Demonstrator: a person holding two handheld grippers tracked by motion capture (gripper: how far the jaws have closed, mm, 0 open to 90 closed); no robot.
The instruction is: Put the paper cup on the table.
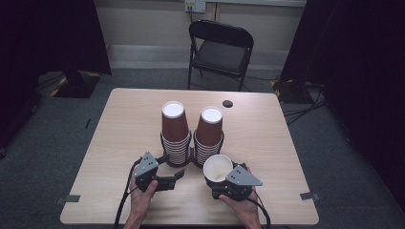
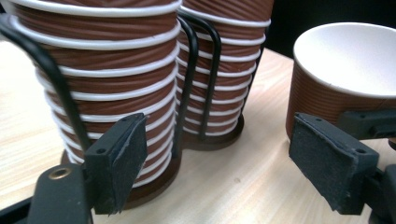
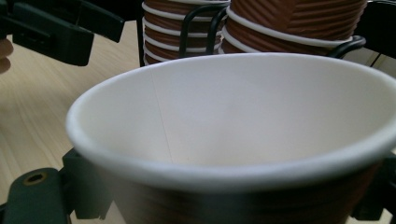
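Note:
Two stacks of upside-down brown ribbed paper cups, the left stack [image 1: 174,133] and the right stack [image 1: 209,136], stand in black wire holders at the table's middle. My right gripper [image 1: 218,180] is shut on a single upright brown cup [image 1: 216,167] with a white inside, just in front of the right stack. In the right gripper view this cup [image 3: 233,126] sits between the jaws of my right gripper [image 3: 229,200]. My left gripper [image 1: 177,177] is open, empty, and points at the base of the left stack [image 2: 107,84]. The held cup [image 2: 345,70] is also off to the right in the left gripper view.
The wooden table [image 1: 124,124] has a small dark round hole [image 1: 228,103] near its far edge. A black folding chair [image 1: 219,47] stands behind the table. Dark curtains hang at both sides. Bare tabletop lies to the left and right of the stacks.

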